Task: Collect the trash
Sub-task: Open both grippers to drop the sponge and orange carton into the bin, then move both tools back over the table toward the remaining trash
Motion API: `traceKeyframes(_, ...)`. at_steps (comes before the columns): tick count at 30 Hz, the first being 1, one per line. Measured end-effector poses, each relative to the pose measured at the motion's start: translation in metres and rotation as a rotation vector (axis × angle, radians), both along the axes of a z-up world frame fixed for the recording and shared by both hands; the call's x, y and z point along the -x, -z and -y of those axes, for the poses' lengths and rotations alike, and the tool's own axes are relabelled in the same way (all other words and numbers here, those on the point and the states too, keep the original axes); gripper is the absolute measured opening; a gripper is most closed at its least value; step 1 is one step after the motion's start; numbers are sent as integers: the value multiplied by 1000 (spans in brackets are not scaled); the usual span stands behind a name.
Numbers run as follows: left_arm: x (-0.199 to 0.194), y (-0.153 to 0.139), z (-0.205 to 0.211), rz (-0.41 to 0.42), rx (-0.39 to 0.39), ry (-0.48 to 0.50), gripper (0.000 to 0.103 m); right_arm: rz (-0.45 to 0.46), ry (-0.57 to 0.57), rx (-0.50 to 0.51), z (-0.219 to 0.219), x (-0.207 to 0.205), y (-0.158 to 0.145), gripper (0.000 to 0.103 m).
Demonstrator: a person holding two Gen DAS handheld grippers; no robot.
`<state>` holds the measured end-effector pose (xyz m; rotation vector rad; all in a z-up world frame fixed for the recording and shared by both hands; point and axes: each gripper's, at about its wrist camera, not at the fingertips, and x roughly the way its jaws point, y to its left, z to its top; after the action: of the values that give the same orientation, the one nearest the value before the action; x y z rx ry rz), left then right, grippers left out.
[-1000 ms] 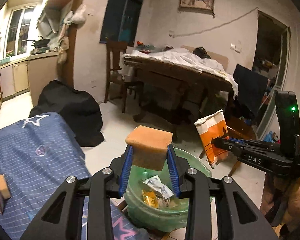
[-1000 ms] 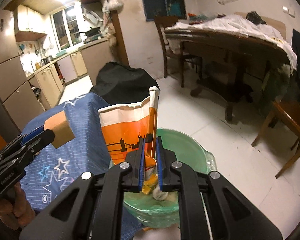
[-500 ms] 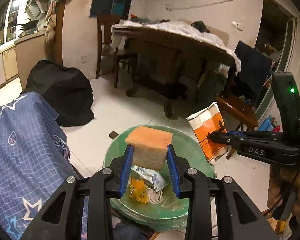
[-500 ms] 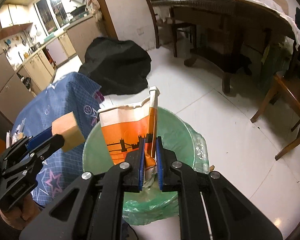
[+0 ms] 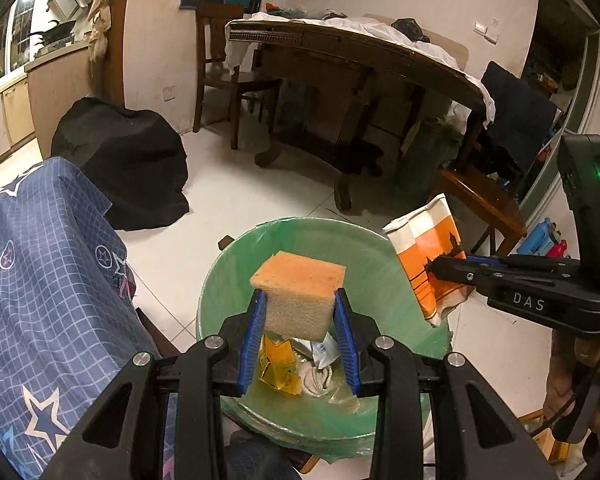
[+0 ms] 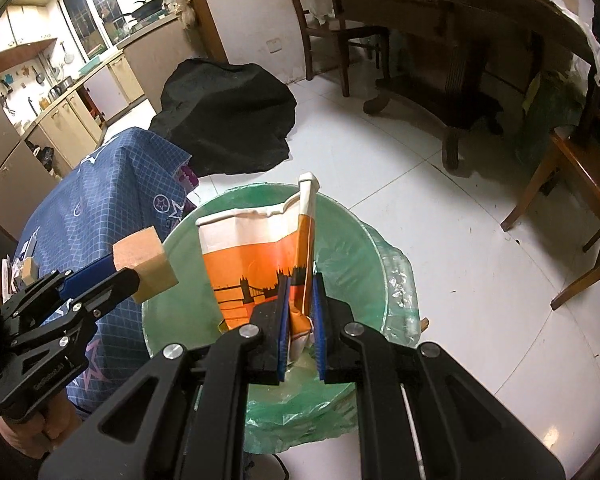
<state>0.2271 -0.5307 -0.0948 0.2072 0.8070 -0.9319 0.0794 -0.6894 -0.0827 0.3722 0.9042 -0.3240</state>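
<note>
My left gripper (image 5: 299, 300) is shut on an orange sponge block (image 5: 298, 292), which hangs right over the green-lined trash bin (image 5: 236, 264). In the bin lie a yellow wrapper (image 5: 278, 364) and crumpled white packets (image 5: 318, 354). My right gripper (image 6: 301, 280) is shut on a flattened orange and white paper bag (image 6: 256, 256) with a bridge print, held upright above the same bin (image 6: 172, 312). The left wrist view shows the bag (image 5: 428, 248) over the bin's right rim, and the right wrist view shows the sponge (image 6: 144, 264) over its left rim.
A blue star-patterned cloth (image 5: 40, 280) covers a surface left of the bin. A black covered heap (image 5: 128, 160) sits on the white tiled floor behind. A dark wooden table (image 5: 360, 64) and chairs (image 6: 572, 200) stand further back. Kitchen cabinets (image 6: 60, 120) line the left.
Both grippers came down and tilted toward the bin, which now fills more of each view. The sponge and the bag stayed clamped throughout.
</note>
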Motion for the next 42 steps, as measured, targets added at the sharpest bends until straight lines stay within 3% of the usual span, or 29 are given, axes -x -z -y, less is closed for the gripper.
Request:
traceKeyframes(9, -3, 4, 2, 4, -4, -9, 38, 9, 8, -8, 2, 0, 3, 11)
traceKeyframes(11, -3, 4, 1, 7, -14, -21, 46, 18, 17, -24, 6, 2, 4, 32)
traceKeyframes(12, -5, 5, -1, 13, -16, -32, 55, 23, 23, -20, 7, 4, 4, 35)
traceKeyframes(25, -3, 8, -9, 9, -26, -42, 58, 41, 23, -25, 5, 10, 5, 35)
traceKeyframes(27, -1, 7, -11, 8, -24, -46, 58, 49, 21, -22, 2, 12, 3, 41)
traceKeyframes(29, 1, 5, -19, 7, -20, -50, 59, 70, 19, -18, -3, 16, -2, 53)
traceKeyframes(32, 4, 1, -37, 10, -12, -58, 64, 124, 14, -22, -13, 24, -10, 71)
traceKeyframes(34, 6, -2, -56, 17, -4, -68, 69, 164, 6, -31, -23, 31, -14, 77)
traceKeyframes(42, 4, -24, -173, 55, 35, -168, 78, 266, -93, -69, -88, 49, -14, 85)
